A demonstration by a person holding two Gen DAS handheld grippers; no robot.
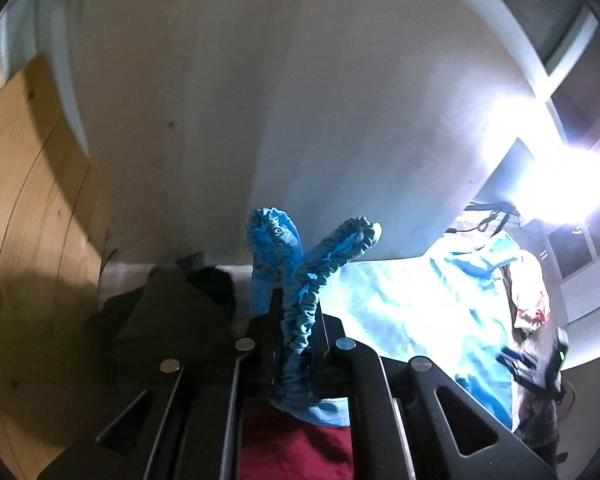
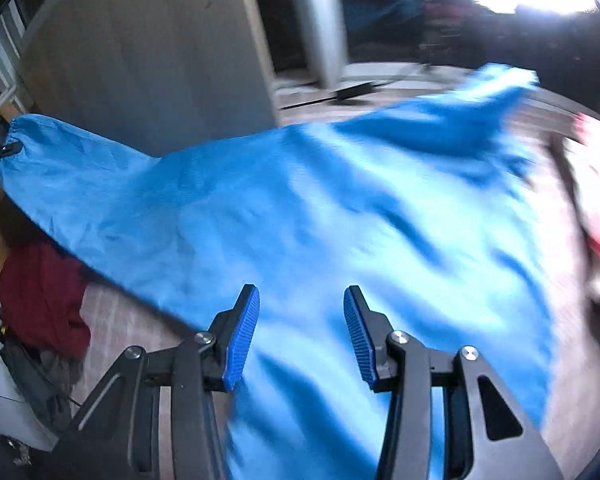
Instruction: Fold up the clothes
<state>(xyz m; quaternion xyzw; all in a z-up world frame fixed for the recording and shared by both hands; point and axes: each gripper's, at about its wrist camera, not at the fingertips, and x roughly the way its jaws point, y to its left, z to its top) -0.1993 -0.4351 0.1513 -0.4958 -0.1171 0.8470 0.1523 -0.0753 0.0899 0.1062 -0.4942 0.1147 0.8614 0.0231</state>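
In the left wrist view, the left gripper [image 1: 296, 336] is closed tight on the elastic waistband [image 1: 300, 312] of the blue garment [image 1: 412, 312]. The gathered band passes between its jaws and two loops of it stand up above them. The rest of the garment stretches away to the right, lit strongly by a bright light. A dark red cloth [image 1: 296, 452] shows below the jaws.

In the right wrist view, the right gripper [image 2: 302, 324] is wide open and holds nothing. The blue garment [image 2: 300, 208] lies spread and wrinkled under its blue pads [image 2: 242, 336]; I cannot tell if they touch it. The garment reaches from the far left to the far right of the surface [image 2: 116, 312]. The dark red cloth [image 2: 40, 292] is at the left edge.

I judge that folding has hardly begun: no fold is visible, only spreading.
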